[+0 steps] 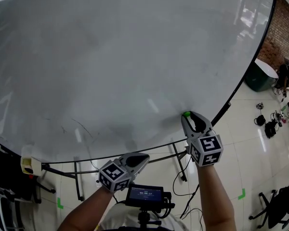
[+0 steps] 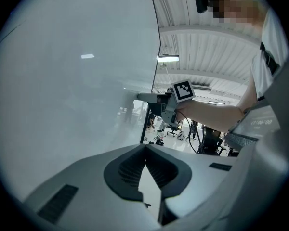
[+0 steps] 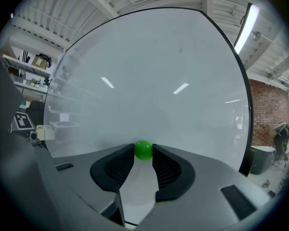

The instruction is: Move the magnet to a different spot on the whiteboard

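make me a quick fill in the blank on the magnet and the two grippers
1. The right gripper grips a small ___ magnet.
2. The left gripper holds ___; its jaws are together.
3. Only the ___ gripper's tips reach the whiteboard.
Missing words: green; nothing; right.

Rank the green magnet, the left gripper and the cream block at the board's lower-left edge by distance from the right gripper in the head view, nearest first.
1. green magnet: gripped between the jaw tips of the right gripper, on the whiteboard.
2. left gripper: down and to the left, below the board's edge.
3. cream block: far left, at the board's rim.
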